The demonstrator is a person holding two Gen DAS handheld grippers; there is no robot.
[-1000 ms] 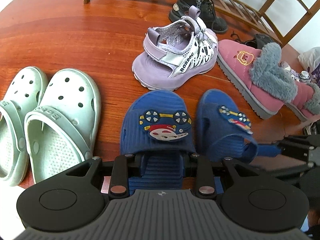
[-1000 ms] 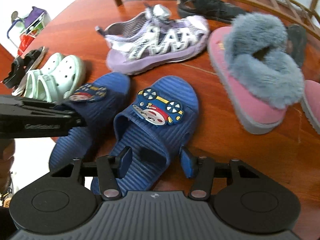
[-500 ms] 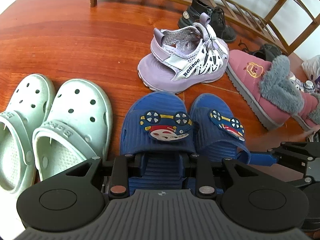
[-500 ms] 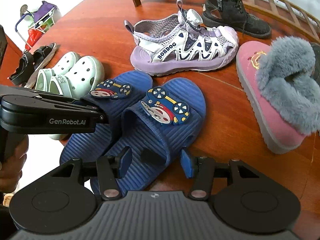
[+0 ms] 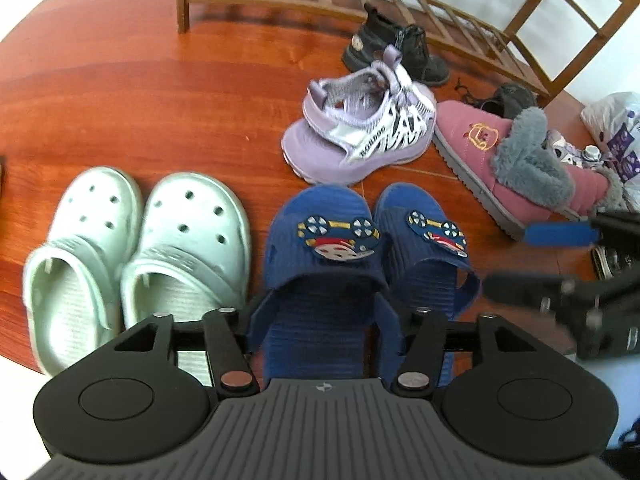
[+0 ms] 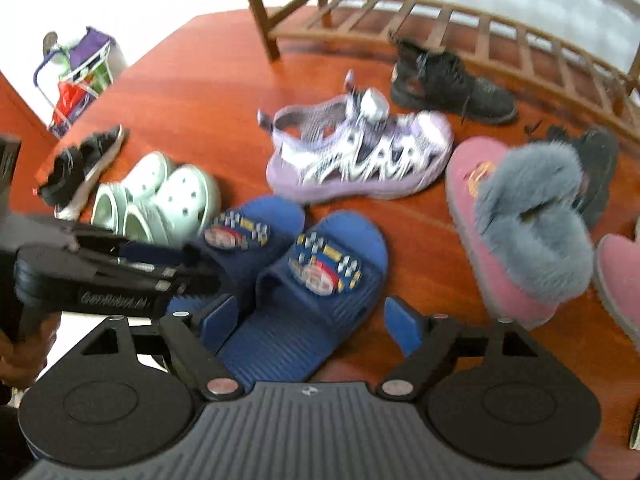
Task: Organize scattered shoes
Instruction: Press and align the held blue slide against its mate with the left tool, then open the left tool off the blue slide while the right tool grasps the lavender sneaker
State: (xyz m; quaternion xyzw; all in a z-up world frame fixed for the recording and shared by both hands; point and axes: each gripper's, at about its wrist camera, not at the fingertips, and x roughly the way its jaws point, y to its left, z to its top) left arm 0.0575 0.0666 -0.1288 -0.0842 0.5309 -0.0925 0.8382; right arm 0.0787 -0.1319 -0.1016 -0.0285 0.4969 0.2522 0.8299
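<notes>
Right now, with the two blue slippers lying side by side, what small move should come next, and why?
Probably lift both grippers clear. The left gripper and right gripper have their jaws opening around the blue slippers, which lie paired on the floor beside the green clogs. Next could be the purple sandal, which lies single.

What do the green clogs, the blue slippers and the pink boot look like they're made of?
Mint green clogs: moulded foam or rubber, matte, one smooth piece with punched holes. Blue slippers: soft rubber or PVC, going by the ribbed strap and footbed, with a glossy cartoon car patch. Pink boot: a suede-like or fabric upper, hard to tell which, with a shaggy grey faux-fur cuff and a grey ridged rubbery sole.
</notes>
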